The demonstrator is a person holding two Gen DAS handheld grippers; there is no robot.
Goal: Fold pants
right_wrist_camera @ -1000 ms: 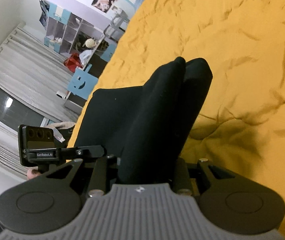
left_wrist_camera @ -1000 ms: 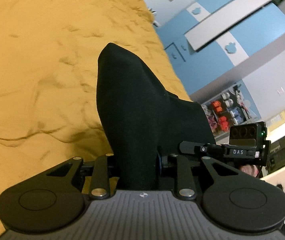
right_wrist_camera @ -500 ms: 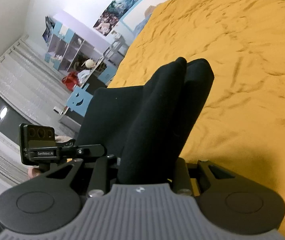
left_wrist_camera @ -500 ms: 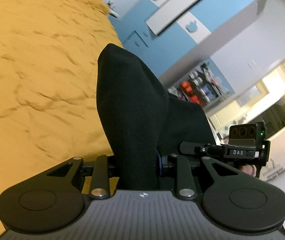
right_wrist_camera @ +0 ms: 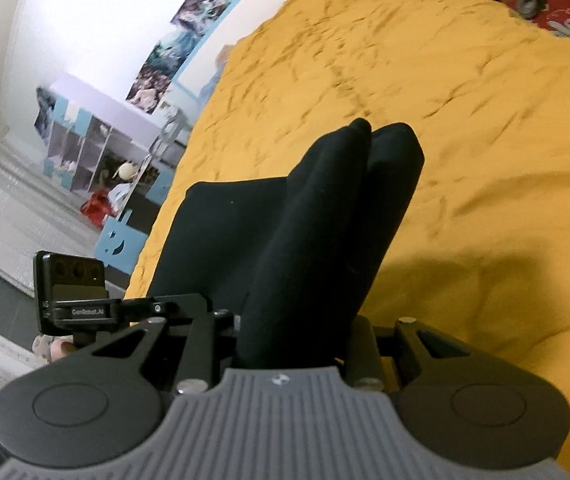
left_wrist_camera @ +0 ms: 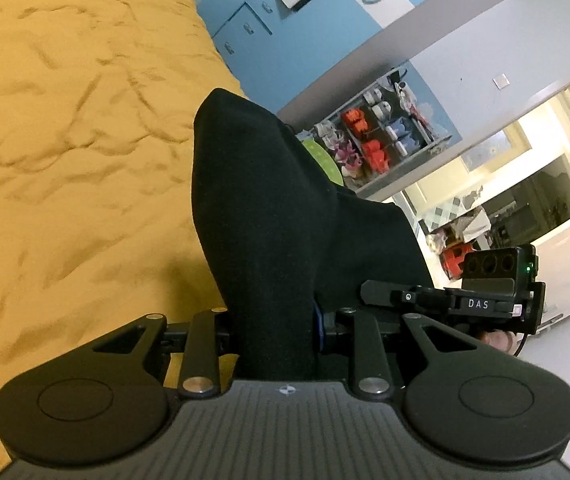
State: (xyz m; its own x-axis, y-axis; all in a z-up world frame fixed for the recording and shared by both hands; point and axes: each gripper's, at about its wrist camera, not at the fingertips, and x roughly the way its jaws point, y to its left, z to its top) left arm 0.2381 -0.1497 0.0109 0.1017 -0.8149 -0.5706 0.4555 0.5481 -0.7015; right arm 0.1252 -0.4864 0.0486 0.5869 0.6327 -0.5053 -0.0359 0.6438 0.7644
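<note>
The black pants [left_wrist_camera: 261, 216] hang between my two grippers above the yellow bedspread [left_wrist_camera: 65, 128]. My left gripper [left_wrist_camera: 277, 332] is shut on one bunched end of the pants; the cloth covers its fingertips. My right gripper [right_wrist_camera: 293, 336] is shut on the other end of the pants [right_wrist_camera: 325, 220], which rises in two thick folds. A flat stretch of black cloth [right_wrist_camera: 221, 240] spans between the two grippers. The other gripper's camera block shows at the right of the left wrist view [left_wrist_camera: 497, 280] and at the left of the right wrist view [right_wrist_camera: 69, 284].
The yellow bed [right_wrist_camera: 425, 100] fills most of both views. Blue and white cupboards [left_wrist_camera: 285, 12] and a toy shelf [left_wrist_camera: 381, 128] stand beyond the bed's edge. Cubby shelves [right_wrist_camera: 85, 148], wall posters [right_wrist_camera: 181, 44] and a curtain are on the other side.
Both grippers have tilted up and lifted with the pants still held; more of the room and less of the bed shows in each view.
</note>
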